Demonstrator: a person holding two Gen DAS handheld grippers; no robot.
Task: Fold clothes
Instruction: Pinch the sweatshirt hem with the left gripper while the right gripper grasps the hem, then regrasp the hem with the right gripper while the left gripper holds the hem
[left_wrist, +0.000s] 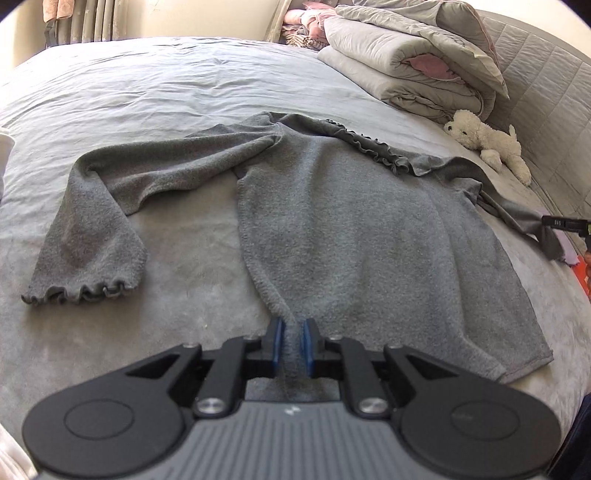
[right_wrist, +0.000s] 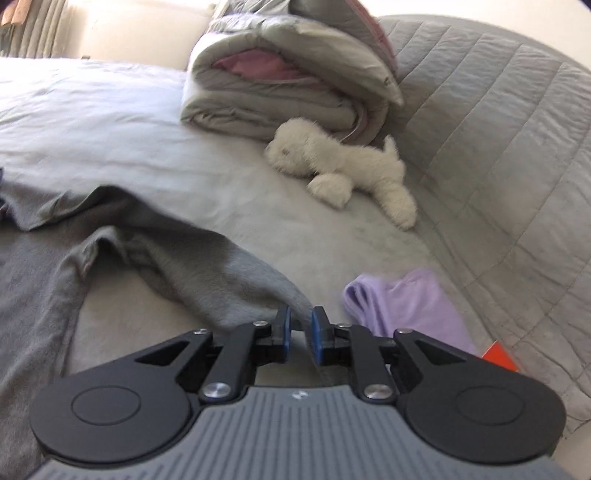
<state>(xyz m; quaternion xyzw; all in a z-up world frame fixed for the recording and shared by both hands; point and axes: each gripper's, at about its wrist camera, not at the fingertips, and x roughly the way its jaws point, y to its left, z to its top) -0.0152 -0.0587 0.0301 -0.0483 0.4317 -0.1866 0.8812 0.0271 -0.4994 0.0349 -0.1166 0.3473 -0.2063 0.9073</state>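
Your left hand-held gripper (left_wrist: 293, 334) is closed on a pinch of the gray top's (left_wrist: 332, 221) hem, with fabric bunched between its blue pads (left_wrist: 277, 341). The top lies spread flat on the bed (left_wrist: 147, 85), body running away from you toward the ruffled collar (left_wrist: 373, 147). One sleeve (left_wrist: 99, 206) extends to the left, bends back toward you and ends in a ruffled cuff (left_wrist: 77, 293) lying on the sheet.

The other sleeve (right_wrist: 207, 273) stretches to the right. Your right hand-held gripper (right_wrist: 301, 325) has its tip: in the right wrist view the sleeve's end enters the narrow gap between the pads (right_wrist: 317, 332), and in the left wrist view the cuff end (left_wrist: 550, 240) hangs from the black fingers of that gripper (left_wrist: 565, 223) at the right edge. The jaws stand nearly closed, with a slim gap visible behind the cloth.

Just right of the right gripper lies a lilac garment (right_wrist: 410, 302) on the bed, with an orange object (right_wrist: 498, 354) beside it at the bed's edge. A white plush dog (right_wrist: 343, 173) lies farther back, against a stack of folded gray duvets (right_wrist: 280, 81). A quilted headboard (right_wrist: 498, 110) rises behind them.
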